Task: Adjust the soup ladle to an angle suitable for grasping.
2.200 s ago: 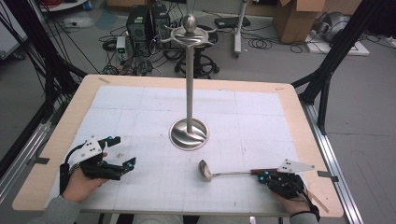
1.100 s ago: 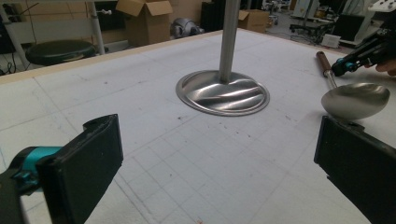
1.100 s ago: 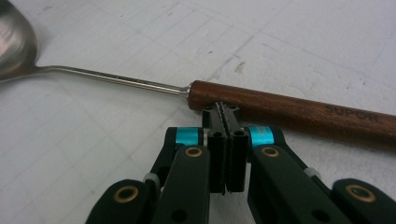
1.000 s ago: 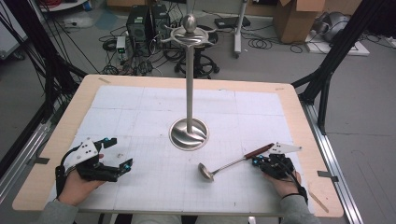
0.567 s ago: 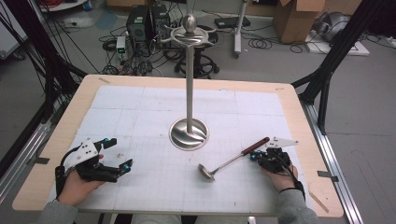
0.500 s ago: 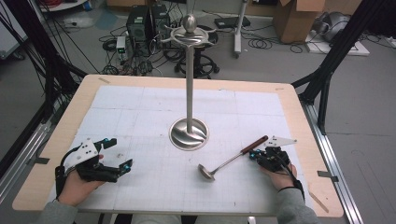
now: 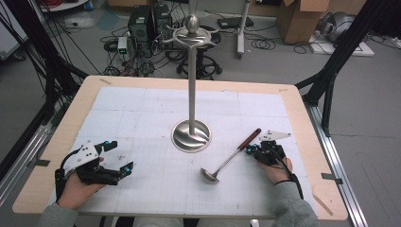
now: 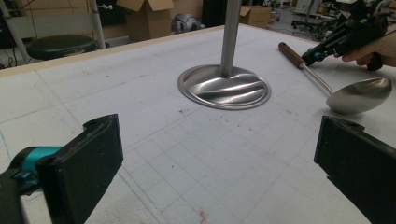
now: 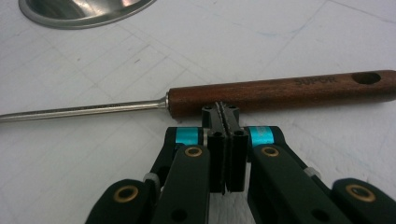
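Jaws of right gripper (image 9: pixel 226 108) closed, touching ladle (image 9: pixel 280 92) handle stamped SUPOR.

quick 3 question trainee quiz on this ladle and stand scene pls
1. True or false: the right gripper has its jaws closed together, their tips against the ladle handle.
2. Where does the ladle's bowl lie? A) hung on the stand B) on the table C) lifted in the air
3. How do the left gripper jaws stand?

Key: 1 true. 2 B. 3 wide apart, nothing between them.
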The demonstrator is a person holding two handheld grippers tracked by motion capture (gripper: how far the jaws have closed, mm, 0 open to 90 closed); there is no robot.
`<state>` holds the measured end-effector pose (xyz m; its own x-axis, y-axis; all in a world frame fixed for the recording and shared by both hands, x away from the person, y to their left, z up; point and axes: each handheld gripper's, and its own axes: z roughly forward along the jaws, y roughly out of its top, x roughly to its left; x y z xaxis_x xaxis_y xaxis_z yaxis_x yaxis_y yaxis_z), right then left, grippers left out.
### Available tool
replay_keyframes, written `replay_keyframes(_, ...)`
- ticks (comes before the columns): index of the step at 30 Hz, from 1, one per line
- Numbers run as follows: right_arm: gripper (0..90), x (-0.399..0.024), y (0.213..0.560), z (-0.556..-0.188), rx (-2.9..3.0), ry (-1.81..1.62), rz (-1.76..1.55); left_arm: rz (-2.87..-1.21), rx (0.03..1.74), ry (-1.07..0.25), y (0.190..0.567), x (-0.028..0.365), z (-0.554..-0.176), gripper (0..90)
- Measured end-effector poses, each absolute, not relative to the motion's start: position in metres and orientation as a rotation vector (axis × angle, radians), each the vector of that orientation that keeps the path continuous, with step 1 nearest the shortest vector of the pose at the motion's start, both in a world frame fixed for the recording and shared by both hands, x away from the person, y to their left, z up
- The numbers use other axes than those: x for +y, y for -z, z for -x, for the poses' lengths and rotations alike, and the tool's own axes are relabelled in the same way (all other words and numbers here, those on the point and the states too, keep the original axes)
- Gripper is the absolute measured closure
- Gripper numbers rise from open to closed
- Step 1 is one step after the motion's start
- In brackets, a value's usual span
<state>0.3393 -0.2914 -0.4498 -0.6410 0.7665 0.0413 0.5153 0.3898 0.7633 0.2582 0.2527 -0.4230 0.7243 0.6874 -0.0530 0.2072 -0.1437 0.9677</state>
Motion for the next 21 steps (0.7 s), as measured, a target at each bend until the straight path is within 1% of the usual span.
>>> replay_keyframes(6,90.0,-0.289,0.448,-0.339,2.328,-1.094,-1.107,-1.699,0.714,-0.491,0.422,0.253,-0.258,1.8)
replay_keyframes(11,90.0,-0.290,0.437,-0.329,2.294,-1.197,-1.096,-1.700,0.713,-0.484,0.423,0.252,-0.259,1.8)
replay_keyframes(18,90.0,-0.266,0.431,-0.309,2.362,-1.318,-0.982,-1.706,0.707,-0.486,0.423,0.250,-0.260,1.8)
replay_keyframes(21,90.0,-0.253,0.432,-0.305,2.400,-1.345,-0.973,-1.705,0.707,-0.483,0.423,0.249,-0.261,1.8)
